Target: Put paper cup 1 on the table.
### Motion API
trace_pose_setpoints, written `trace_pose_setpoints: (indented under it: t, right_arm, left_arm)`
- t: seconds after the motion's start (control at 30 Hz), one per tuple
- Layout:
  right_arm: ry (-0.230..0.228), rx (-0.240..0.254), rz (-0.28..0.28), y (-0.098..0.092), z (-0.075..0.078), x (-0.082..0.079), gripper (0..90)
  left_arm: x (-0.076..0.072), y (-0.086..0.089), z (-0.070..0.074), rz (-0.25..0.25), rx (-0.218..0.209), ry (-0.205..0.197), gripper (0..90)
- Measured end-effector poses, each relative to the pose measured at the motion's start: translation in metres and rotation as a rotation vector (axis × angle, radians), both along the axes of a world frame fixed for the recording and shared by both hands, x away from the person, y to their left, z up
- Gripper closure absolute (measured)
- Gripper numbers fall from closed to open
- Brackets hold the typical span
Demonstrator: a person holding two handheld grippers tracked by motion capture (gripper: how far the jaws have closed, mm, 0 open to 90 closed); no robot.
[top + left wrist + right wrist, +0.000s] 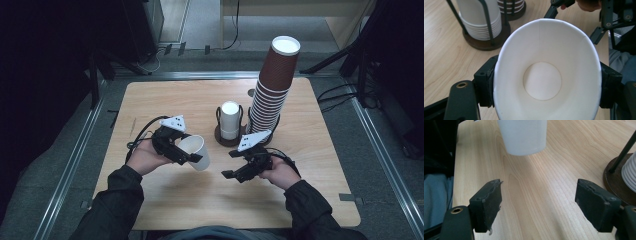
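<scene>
two grippers are working over the wooden table [165, 200], one in each of the person's hands. the left gripper [192, 156] is clamping a single white paper cup [195, 151], its pads pressing both sides of the cup wall so the rim is squashing into an oval in the left gripper view, where the cup [544, 75] is facing the camera mouth-first. the cup is being held off the table, tilted on its side, just in front of the person. the right gripper [231, 163] is holding nothing, its jaws standing wide apart over bare wood, near the cup but not touching it. behind them a stack of white cups [230, 120] is sitting in a dark wire holder, and just beside it a tall stack of brown cups [272, 85] is leaning slightly.
</scene>
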State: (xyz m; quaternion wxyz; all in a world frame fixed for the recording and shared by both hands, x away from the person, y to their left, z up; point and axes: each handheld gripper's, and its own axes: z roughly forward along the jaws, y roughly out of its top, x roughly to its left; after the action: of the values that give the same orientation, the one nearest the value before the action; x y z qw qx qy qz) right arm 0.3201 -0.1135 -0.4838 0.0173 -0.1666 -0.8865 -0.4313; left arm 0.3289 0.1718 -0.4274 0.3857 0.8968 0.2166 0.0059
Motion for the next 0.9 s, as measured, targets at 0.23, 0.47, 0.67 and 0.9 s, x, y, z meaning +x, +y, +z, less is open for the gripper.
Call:
trace_pose_setpoints:
  t: [0.23, 0.47, 0.67, 0.9]
  right_arm:
    - [-0.017, -0.020, -0.018, -0.002, -0.001, 0.001, 21.7]
    - [-0.027, -0.041, -0.046, -0.006, -0.003, 0.004, 21.7]
    - [-0.020, -0.057, -0.053, -0.008, -0.003, 0.005, 21.7]
    - [-0.022, -0.085, -0.052, -0.008, -0.007, 0.006, 21.7]
  left_arm:
    - [0.004, 0.011, -0.001, 0.038, 0.028, 0.002, 23.3]
    - [0.009, 0.025, 0.000, 0.089, 0.033, 0.002, 23.3]
    - [0.015, 0.037, -0.004, 0.129, 0.057, 0.001, 23.2]
    - [0.020, 0.049, -0.006, 0.167, 0.083, -0.011, 23.1]
